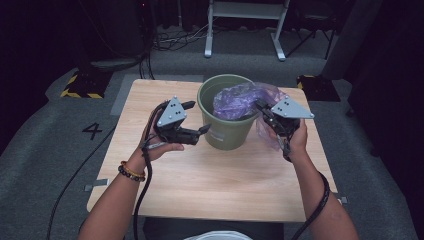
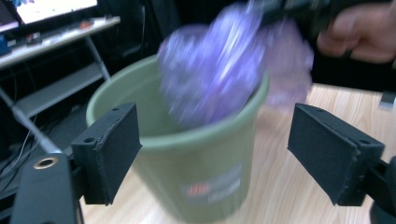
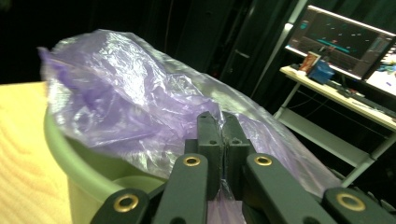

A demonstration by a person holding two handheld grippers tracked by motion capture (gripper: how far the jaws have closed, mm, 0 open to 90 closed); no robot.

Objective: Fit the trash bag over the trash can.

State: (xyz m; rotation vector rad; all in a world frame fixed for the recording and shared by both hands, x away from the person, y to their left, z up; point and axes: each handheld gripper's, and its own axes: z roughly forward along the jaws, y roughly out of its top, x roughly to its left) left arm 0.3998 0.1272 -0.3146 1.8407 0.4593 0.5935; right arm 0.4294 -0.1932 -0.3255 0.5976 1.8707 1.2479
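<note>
From the high view, I am looking down on a green bucket standing on the wooden table, with a purple plastic bag half inside it and spilling over the rim on my right. My right gripper is pinching the bag's edge there; my left gripper is hovering just beside the bucket's near-left wall, jaws spread and empty.

In the left gripper view, I am seeing both pads wide apart, framing the bucket without touching it, the bag bulging above the rim.

In the right gripper view, the jaws are clamped tight on a fold of the film. I judge it feather-light, limp and slippery, likely to tear or slide free, so I would be gripping bunched edge material near the rim.
</note>
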